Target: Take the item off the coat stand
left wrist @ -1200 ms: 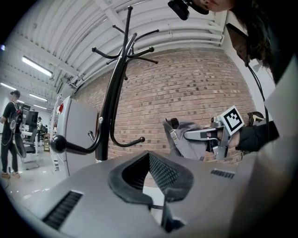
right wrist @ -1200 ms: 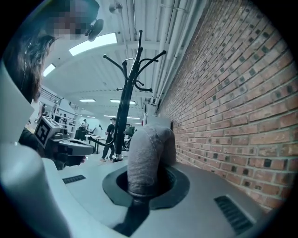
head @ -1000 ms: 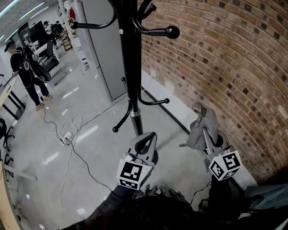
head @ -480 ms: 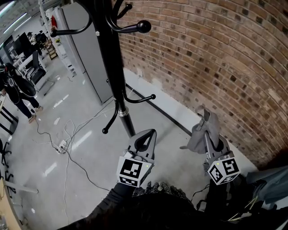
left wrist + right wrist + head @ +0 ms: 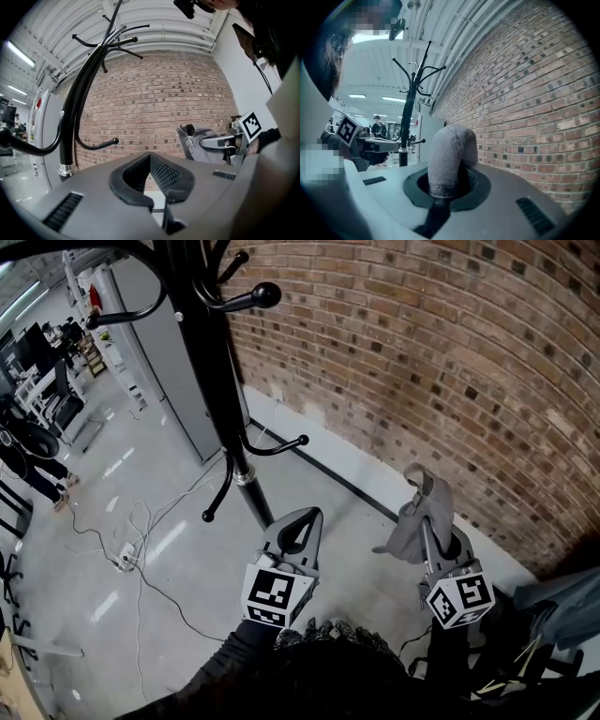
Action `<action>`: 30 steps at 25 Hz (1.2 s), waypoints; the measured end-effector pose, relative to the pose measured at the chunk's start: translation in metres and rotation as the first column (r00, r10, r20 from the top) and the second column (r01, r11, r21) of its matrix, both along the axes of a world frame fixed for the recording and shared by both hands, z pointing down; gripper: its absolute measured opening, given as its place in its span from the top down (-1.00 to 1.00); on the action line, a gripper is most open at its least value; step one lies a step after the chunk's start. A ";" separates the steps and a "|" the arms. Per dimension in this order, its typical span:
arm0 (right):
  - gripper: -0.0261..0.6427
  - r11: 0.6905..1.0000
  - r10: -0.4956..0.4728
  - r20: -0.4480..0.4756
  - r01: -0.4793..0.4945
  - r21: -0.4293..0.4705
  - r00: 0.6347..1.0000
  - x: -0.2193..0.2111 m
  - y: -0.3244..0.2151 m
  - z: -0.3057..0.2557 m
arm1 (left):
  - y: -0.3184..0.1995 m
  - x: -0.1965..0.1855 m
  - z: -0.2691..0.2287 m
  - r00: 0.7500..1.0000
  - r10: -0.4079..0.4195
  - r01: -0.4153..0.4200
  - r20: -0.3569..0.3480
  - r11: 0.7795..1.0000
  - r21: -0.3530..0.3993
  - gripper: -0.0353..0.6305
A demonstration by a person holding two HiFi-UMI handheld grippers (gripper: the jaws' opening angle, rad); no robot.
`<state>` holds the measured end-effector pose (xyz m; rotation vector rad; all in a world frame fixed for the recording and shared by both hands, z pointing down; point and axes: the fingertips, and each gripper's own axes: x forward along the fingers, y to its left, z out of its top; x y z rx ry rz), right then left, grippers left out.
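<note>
The black coat stand (image 5: 211, 381) rises at the upper left of the head view, its hooks bare; it also shows in the left gripper view (image 5: 70, 122) and far off in the right gripper view (image 5: 407, 117). A grey fabric item (image 5: 433, 495) hangs free of the stand by the brick wall. My right gripper (image 5: 424, 519) is shut on it, and the cloth bulges up out of the jaws (image 5: 450, 154). My left gripper (image 5: 309, 517) is shut and empty, just right of the stand's base. From the left gripper (image 5: 150, 157) the held item (image 5: 206, 145) appears to the right.
A brick wall (image 5: 422, 352) runs along the right. A grey cabinet (image 5: 178, 371) stands behind the coat stand. Cables (image 5: 141, 521) and a power strip (image 5: 122, 559) lie on the shiny floor at left. A person (image 5: 28, 456) stands far left.
The coat stand has slid left and further off in the head view. Both grippers keep their places, and the grey item stays in the right one.
</note>
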<state>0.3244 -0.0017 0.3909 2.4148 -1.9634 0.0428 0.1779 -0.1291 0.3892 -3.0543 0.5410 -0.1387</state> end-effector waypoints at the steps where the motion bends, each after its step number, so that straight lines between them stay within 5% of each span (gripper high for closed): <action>1: 0.86 1.000 0.002 -0.001 -0.002 0.001 1.000 0.000 0.001 0.000 | 0.001 0.001 0.000 1.000 0.004 -0.004 0.001 1.000 0.001 0.90; 30: 0.87 0.997 -0.070 -0.016 0.070 -0.025 0.997 -0.003 -0.012 0.004 | -0.003 0.001 0.002 1.000 -0.022 0.022 0.006 1.000 0.006 0.90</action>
